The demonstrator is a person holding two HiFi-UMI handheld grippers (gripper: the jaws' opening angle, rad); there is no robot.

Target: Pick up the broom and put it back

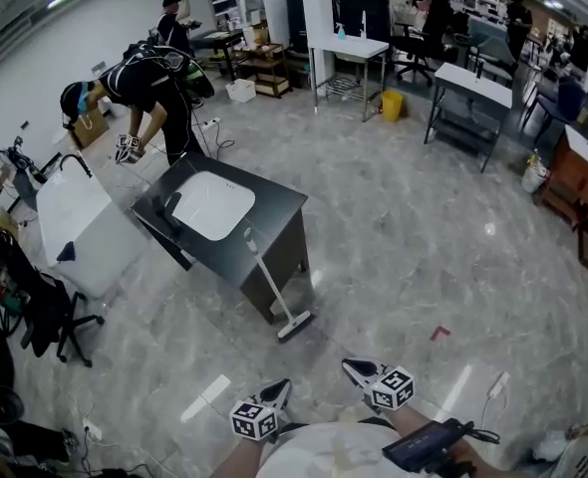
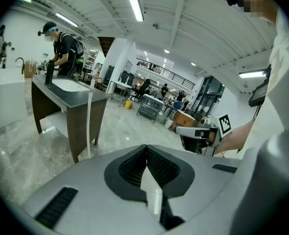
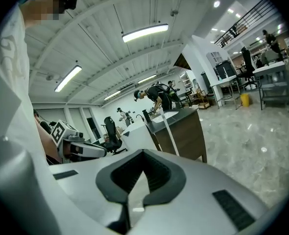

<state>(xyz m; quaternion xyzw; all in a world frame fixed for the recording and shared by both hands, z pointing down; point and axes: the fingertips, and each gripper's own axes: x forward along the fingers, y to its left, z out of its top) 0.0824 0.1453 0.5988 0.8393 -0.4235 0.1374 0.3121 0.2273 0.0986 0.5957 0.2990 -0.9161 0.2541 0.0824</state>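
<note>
Both left gripper (image 1: 276,392) and right gripper (image 1: 357,369) have jaws pressed together, empty; spread them early, pinch the broom (image 1: 270,284) mid-handle

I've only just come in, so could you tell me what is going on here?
A person holds a gripper in each hand and faces a broom that leans against a dark sink cabinet, its head on the floor. The left gripper and right gripper are both shut and empty, held low near the body and well short of the broom. Another person bends over behind the cabinet.
</note>
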